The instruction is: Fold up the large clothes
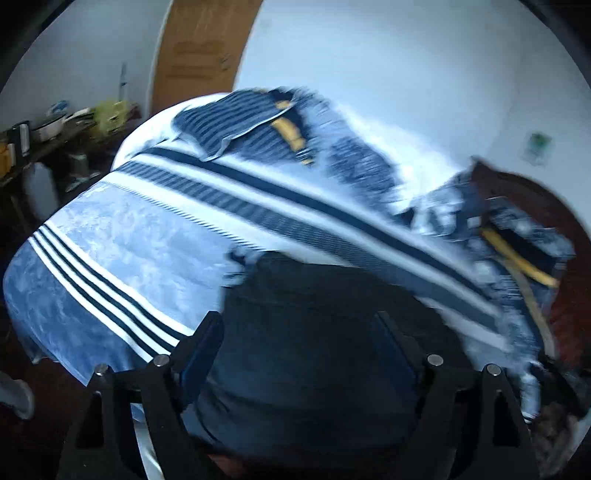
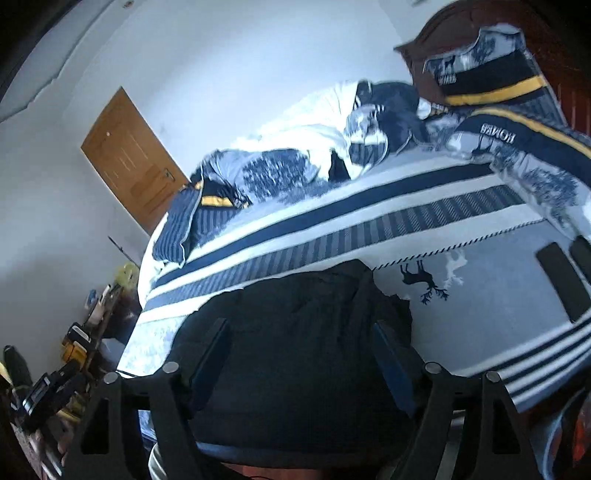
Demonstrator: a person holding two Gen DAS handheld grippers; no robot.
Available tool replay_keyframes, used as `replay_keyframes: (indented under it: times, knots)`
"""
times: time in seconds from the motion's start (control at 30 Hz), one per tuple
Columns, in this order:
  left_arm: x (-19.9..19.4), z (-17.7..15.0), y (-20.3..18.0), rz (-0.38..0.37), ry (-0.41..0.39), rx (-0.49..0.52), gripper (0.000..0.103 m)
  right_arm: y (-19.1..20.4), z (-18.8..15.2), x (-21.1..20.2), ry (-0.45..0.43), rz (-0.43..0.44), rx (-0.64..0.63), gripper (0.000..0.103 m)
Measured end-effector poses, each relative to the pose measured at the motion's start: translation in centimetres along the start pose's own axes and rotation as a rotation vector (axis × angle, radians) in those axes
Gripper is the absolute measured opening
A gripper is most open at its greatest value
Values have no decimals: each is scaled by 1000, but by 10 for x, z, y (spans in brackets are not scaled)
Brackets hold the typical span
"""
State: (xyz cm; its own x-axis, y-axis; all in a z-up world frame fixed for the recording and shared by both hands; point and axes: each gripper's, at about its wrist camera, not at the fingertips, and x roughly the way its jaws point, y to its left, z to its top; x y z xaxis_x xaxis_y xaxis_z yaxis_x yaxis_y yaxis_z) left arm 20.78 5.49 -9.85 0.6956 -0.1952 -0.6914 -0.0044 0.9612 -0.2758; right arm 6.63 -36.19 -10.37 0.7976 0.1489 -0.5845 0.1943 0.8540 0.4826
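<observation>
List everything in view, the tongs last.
garment: one, dark navy, on the near edge of the bed, between both tongs' fingers.
bedspread: one, blue and white with dark stripes, covers the bed.
pillows: two or more, blue-white with black and yellow bands, at the headboard.
headboard: one, dark red-brown wood, at the bed's far end.
door: one, brown wood, in the white far wall.
side table: one, dark, cluttered, beside the bed.
left tongs: black, fingers apart over the garment.
right tongs: black, fingers apart over the garment.
</observation>
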Motion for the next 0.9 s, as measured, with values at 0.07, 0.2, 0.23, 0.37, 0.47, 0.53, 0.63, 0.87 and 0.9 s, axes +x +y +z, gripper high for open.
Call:
replay_keyframes:
  times: [0.07,0.2,0.23,0.37,0.47,0.53,0.63,0.87,0.9]
  knots:
    - [41,14,3,57,34,26,83,-15,12,33,59,21,15,80]
    - [129,32,16,114,167,63,82,-46,32,106,204,16,62,80]
    - [146,34,20,87,202,55,82,-53,35,124,241,13,75,80]
    - [207,43,29,-17,309,-23,82,-79,48,182,325,0,117,80]
    - [234,51,37,1,323,-100,77,-103,59,226,373,18,197,78]
    - [253,52,46,-129,373,-188,68,-113,64,250,410,37,235,71]
    - [269,53,49,-224,431,-229,4,-121,63,278,460,53,267,36]
    - [242,87,41,-289,280,-171,1,-111,81,245,340,79,204,2]
    - [242,94,39,-288,257,-172,1,-110,87,236,297,80,202,2]
